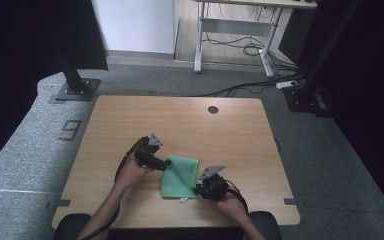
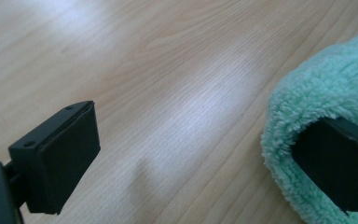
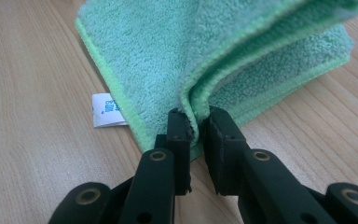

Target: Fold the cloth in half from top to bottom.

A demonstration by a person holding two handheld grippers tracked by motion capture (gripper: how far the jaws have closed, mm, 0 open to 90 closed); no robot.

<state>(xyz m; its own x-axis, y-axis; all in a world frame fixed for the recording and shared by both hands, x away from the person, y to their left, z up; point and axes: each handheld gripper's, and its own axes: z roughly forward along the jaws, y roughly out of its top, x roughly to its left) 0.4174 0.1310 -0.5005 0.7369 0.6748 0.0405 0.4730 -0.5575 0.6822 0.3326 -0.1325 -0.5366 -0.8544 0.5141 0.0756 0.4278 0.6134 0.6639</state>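
A folded green fleecy cloth (image 1: 180, 177) lies on the wooden table (image 1: 180, 120), near its front edge. My right gripper (image 1: 198, 189) is at the cloth's near right corner. In the right gripper view it (image 3: 196, 126) is shut on the raised hem of the cloth (image 3: 168, 51), whose layers drape away from the jaws. My left gripper (image 1: 162, 163) is at the cloth's upper left edge. In the left gripper view it (image 2: 205, 158) stands wide open. One of its pads (image 2: 340, 163) nestles against the cloth's rolled edge (image 2: 335, 84), and the other is over bare wood.
A white care label (image 3: 106, 109) sticks out from the cloth's near edge. A round cable hole (image 1: 213, 109) sits at the table's far side. Beyond the table are a black stand base (image 1: 75, 90) and a desk frame with cables (image 1: 235, 30).
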